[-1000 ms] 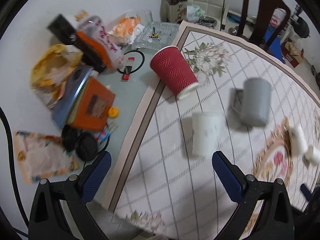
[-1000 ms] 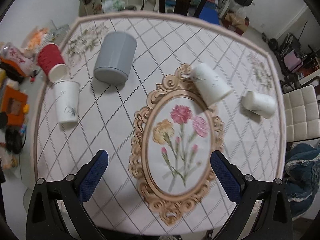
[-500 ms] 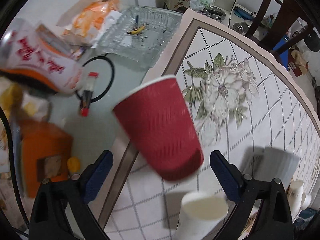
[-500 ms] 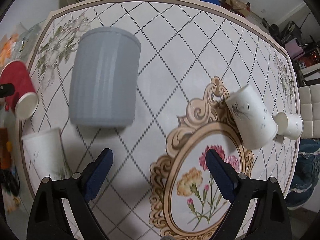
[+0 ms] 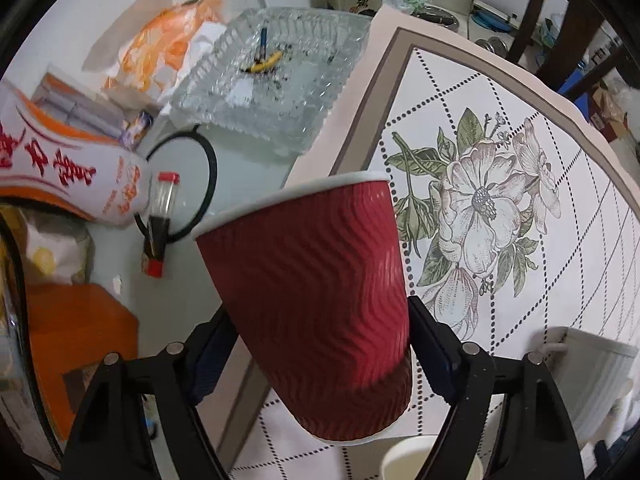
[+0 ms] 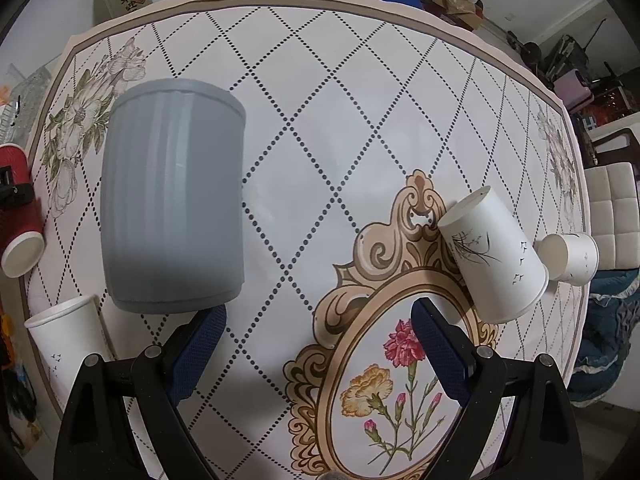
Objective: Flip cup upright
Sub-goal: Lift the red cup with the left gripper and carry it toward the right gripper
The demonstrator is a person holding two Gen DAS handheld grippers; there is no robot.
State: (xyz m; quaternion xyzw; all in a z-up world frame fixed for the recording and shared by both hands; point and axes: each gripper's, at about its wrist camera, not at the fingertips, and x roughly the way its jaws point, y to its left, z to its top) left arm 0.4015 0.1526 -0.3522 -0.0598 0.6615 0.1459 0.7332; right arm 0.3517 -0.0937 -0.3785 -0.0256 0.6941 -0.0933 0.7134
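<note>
A red ribbed paper cup (image 5: 316, 300) lies on its side at the tablecloth's left edge, its base toward me. My left gripper (image 5: 320, 356) straddles it, fingers against both sides. It also shows in the right wrist view (image 6: 18, 208), with the left gripper on it. A grey cup (image 6: 172, 216) lies on its side just ahead of my right gripper (image 6: 320, 356), which is open and empty above the cloth. A white paper cup (image 6: 68, 344) stands at the left. Two white paper cups (image 6: 496, 260) (image 6: 572, 252) lie at the right.
Left of the cloth are a glass tray (image 5: 272, 76), snack bags (image 5: 64, 172), a black hair band (image 5: 200, 184), a small bottle (image 5: 160, 220) and an orange box (image 5: 76, 340). Dark wooden chairs (image 5: 568, 12) stand beyond the table's far edge.
My left gripper moved forward onto the red cup and closed against its sides. My right gripper came closer to the grey cup.
</note>
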